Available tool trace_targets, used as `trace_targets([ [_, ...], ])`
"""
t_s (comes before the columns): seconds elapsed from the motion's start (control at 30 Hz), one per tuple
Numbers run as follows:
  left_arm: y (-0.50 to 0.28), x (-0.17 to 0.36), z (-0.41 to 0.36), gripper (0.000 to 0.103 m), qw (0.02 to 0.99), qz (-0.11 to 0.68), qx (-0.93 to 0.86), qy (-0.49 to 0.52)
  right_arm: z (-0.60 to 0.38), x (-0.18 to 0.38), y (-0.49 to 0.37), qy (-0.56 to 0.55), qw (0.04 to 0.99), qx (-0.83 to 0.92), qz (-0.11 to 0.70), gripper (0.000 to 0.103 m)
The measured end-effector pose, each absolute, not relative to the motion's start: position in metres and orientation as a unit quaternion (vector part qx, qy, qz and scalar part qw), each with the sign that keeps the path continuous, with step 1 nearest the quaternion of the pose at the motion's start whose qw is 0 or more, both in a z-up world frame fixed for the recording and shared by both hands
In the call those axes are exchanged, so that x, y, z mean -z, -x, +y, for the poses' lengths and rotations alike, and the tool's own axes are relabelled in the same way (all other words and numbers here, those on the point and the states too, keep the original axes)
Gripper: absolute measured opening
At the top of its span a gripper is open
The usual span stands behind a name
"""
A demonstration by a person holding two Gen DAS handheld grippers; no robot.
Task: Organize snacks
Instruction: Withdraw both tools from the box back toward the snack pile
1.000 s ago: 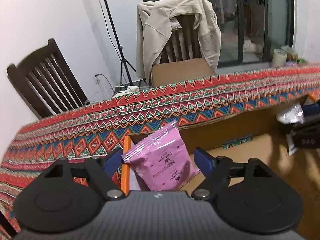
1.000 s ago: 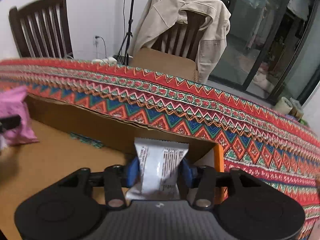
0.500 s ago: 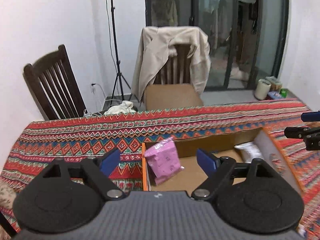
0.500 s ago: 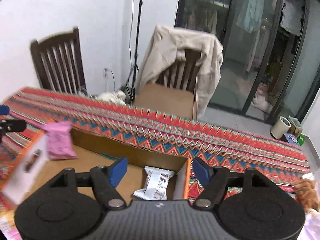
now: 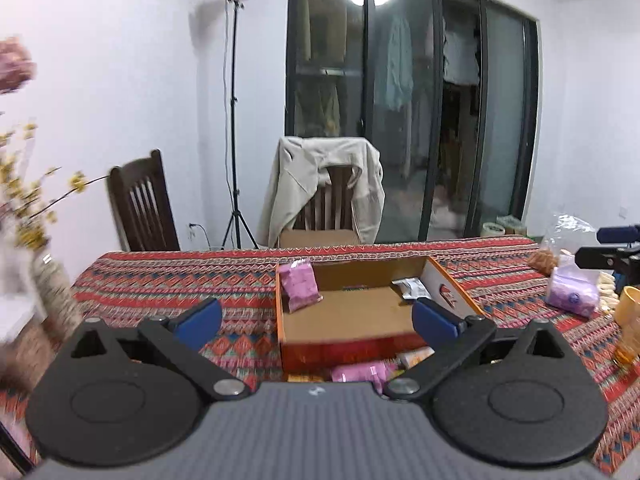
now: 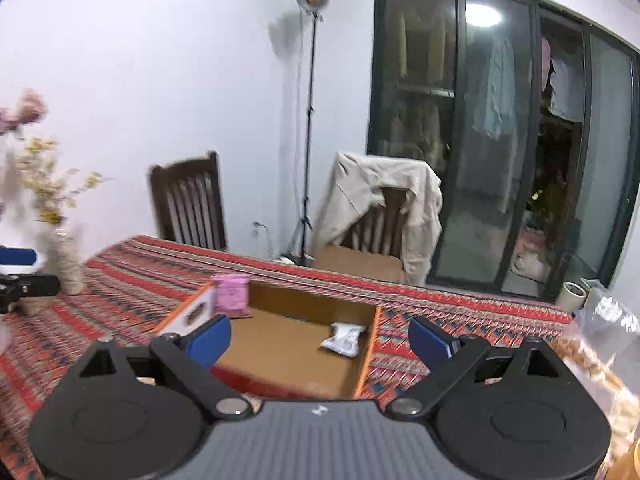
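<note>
A beige jacket (image 5: 320, 184) drapes a wooden chair (image 5: 326, 204) beyond the table (image 5: 160, 280). Left, a second dark chair (image 5: 142, 208) and a light stand (image 5: 234, 120); a flower vase (image 5: 56, 296) stands at the table's left edge.

Both cams sit right behind their own claw, looking forward and a bit down over the table. The left claw (image 5: 316, 318) has the cardboard box (image 5: 340, 344) straight ahead, just past its tips, and the right claw (image 5: 608, 246) pokes in at its far right. The right claw (image 6: 318, 340) faces that box (image 6: 280, 356) slightly from the right, with the left claw (image 6: 20, 272) at its far left. Both catch the jacket-draped chair (image 5: 324, 196) (image 6: 384, 208) beyond.
</note>
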State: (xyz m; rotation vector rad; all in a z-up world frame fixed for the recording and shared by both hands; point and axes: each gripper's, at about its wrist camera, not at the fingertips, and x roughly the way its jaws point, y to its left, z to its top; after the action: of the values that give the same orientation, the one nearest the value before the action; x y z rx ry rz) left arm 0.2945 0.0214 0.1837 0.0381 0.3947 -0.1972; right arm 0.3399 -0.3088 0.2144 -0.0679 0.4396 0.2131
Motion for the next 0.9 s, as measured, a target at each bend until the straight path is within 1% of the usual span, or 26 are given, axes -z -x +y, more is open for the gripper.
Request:
trace_targets([
  [0.03,-0.279,-0.178,0.023,0.103,0.977,0.188,0.095,-0.019,-0.31,-0.211,-0.32,0.028,0.971,-0.111,0.208,0.096],
  [0.13,-0.227,-0.158,0.025,0.103,0.983,0.162,0.08,-0.013,-0.31,-0.191,-0.258,0.015,0.976,-0.122,0.177,0.103],
  [0.27,-0.172,-0.125,0.029,0.103,0.987,0.144,0.067,0.016,-0.303,-0.158,-0.187,0.007,0.983,-0.12,0.138,0.103],
  [0.43,-0.122,-0.083,0.019,0.103,0.988,0.146,0.048,0.009,-0.281,-0.111,-0.115,0.038,0.991,-0.077,0.106,0.103],
  [0.5,-0.106,-0.064,0.017,0.103,0.987,0.157,0.043,-0.002,-0.276,-0.091,-0.095,0.035,0.991,-0.073,0.106,0.103],
  [0.67,-0.089,-0.03,0.017,0.103,0.981,0.191,0.039,-0.003,-0.261,-0.035,-0.068,-0.001,0.986,-0.083,0.144,0.103],
  [0.77,-0.092,-0.022,0.017,0.103,0.979,0.201,0.035,-0.005,-0.251,-0.01,-0.061,0.002,0.983,-0.083,0.163,0.103],
  [0.9,-0.096,-0.018,0.017,0.103,0.978,0.205,0.033,-0.007,-0.241,0.004,-0.059,0.016,0.982,-0.083,0.167,0.103],
])
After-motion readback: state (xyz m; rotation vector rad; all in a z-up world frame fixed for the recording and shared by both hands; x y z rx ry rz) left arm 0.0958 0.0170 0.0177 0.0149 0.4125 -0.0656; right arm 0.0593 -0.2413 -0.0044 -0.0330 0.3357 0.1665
